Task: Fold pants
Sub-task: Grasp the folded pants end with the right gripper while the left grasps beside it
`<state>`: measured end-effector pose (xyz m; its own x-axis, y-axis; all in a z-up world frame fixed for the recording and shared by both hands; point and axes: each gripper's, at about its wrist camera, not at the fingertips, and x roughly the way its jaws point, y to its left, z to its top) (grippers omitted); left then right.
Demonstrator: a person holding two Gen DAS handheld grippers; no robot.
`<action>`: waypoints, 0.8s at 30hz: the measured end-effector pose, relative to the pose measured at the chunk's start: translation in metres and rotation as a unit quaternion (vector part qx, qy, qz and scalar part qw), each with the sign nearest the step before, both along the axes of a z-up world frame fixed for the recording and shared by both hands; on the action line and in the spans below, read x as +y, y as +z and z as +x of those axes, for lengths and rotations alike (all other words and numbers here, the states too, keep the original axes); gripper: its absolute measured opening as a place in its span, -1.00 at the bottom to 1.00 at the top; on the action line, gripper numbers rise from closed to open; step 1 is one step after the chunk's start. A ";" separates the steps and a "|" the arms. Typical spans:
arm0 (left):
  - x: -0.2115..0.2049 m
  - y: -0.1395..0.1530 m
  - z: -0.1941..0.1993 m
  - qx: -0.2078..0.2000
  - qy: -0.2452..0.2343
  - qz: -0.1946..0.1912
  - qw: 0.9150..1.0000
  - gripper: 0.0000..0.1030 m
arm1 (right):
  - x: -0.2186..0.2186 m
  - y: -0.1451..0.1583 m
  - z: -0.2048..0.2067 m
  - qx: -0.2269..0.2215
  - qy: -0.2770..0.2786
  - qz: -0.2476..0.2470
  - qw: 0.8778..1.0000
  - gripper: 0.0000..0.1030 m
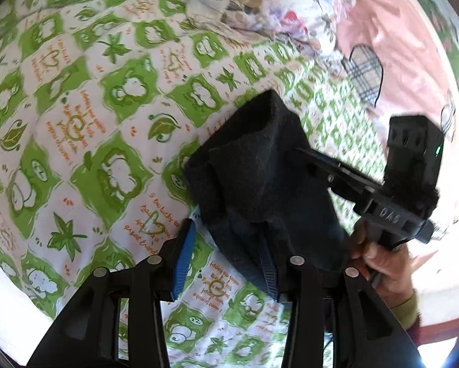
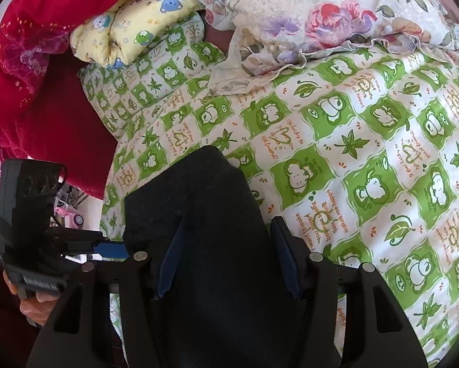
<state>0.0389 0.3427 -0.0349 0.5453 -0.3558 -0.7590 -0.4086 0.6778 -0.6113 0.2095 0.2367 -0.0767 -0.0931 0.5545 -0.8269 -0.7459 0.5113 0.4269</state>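
Observation:
The dark navy pants point(image 1: 260, 178) are bunched into a thick wad above the green-and-white patterned bedspread point(image 1: 76, 122). My left gripper point(image 1: 229, 263) is open; its blue pads point(image 1: 185, 260) stand wide apart, and the cloth hangs over the right-hand finger. In the left wrist view my right gripper point(image 1: 309, 153) comes in from the right with its tips buried in the wad. In the right wrist view the pants point(image 2: 199, 214) fill the gap between my right gripper's fingers point(image 2: 226, 257), which are spread wide around the cloth. My left gripper point(image 2: 107, 248) shows at the left edge.
A floral quilt point(image 2: 321, 15), a yellow bear-print pillow point(image 2: 137, 15) and a red blanket point(image 2: 39, 61) lie at the head of the bed. A pink garment with a plaid heart patch point(image 1: 398, 46) lies at the right. The bed's edge is near my left hand point(image 2: 33, 303).

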 end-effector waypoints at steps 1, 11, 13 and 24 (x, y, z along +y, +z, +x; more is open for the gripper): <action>0.002 0.000 0.000 0.000 0.006 -0.005 1.000 -0.10 | -0.002 0.001 0.001 0.000 -0.003 0.002 1.000 0.13; 0.003 0.002 0.004 0.013 0.026 0.000 1.000 0.24 | 0.001 0.001 0.000 -0.003 -0.006 0.006 1.000 0.13; 0.001 -0.004 0.009 0.039 0.028 0.047 0.998 0.23 | 0.004 0.000 -0.001 -0.008 -0.001 0.003 1.000 0.13; -0.025 0.000 0.016 0.010 0.012 0.102 0.995 -0.62 | 0.010 0.006 -0.015 -0.062 0.014 -0.026 0.998 -0.46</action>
<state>0.0549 0.3182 -0.0353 0.5356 -0.1800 -0.8250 -0.4375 0.7765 -0.4534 0.1950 0.2463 -0.0705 -0.0041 0.5094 -0.8605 -0.8057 0.5080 0.3045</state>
